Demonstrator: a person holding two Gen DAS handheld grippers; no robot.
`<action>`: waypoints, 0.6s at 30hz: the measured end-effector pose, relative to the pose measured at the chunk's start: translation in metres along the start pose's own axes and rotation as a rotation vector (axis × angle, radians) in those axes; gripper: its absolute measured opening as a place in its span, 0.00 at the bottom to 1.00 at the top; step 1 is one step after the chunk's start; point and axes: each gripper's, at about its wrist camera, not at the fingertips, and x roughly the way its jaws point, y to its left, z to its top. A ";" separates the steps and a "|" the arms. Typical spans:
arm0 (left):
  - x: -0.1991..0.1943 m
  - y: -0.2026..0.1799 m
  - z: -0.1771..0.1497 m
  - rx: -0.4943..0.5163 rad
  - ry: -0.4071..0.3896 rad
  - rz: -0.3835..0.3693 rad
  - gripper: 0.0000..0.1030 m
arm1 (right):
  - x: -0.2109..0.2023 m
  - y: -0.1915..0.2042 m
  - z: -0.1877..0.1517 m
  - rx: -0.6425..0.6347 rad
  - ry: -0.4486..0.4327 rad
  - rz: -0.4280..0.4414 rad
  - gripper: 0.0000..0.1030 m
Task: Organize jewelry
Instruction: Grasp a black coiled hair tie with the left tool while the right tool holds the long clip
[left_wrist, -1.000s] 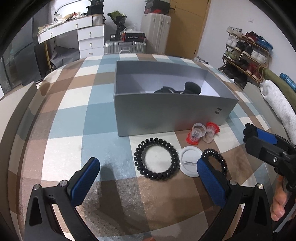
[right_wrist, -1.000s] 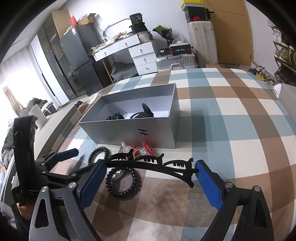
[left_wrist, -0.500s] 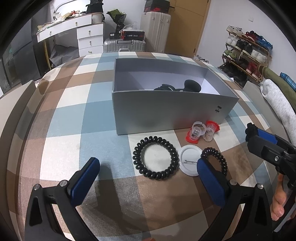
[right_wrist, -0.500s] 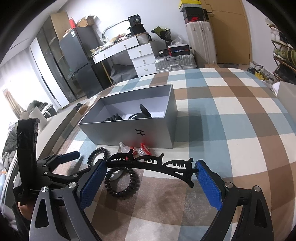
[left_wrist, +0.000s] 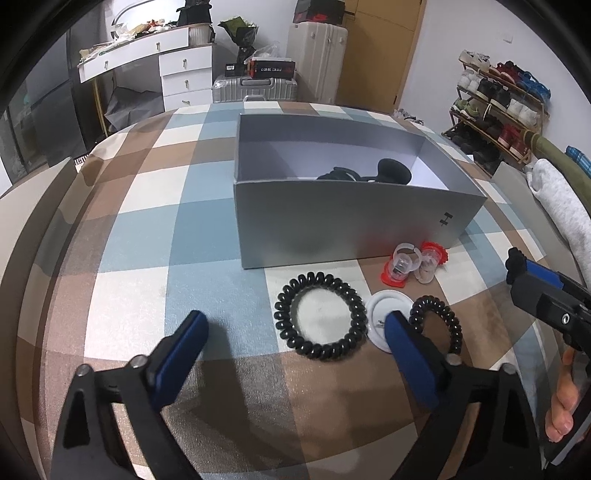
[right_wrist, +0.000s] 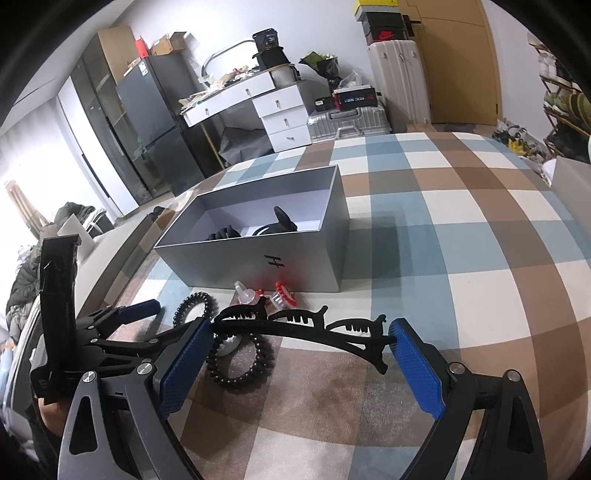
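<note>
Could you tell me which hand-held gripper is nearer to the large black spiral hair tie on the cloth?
Left. The left hand-held gripper hangs open right in front of the large black spiral hair tie. The right hand-held gripper sits further off to its side, holding the black hair clip.

grey box (right_wrist: 258, 254) — black "H" mark, black container (right_wrist: 266, 38) — "30"

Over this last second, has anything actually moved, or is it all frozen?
Little. The right gripper has carried the black toothed headband slightly nearer the grey box, still held between its fingers. The left gripper stays open, hovering. The large black coil hair tie, small coil tie, white round badge and red-capped clear vials have not shifted.
</note>
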 end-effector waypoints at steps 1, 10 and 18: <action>-0.001 0.002 0.000 -0.008 -0.002 -0.007 0.84 | 0.000 0.000 0.000 0.000 0.001 0.001 0.93; -0.003 0.008 0.002 -0.008 -0.004 0.032 0.48 | -0.006 -0.001 0.000 0.000 -0.008 0.003 0.94; 0.001 0.006 0.004 0.027 0.000 0.042 0.05 | -0.009 0.001 0.000 -0.004 -0.016 0.018 0.94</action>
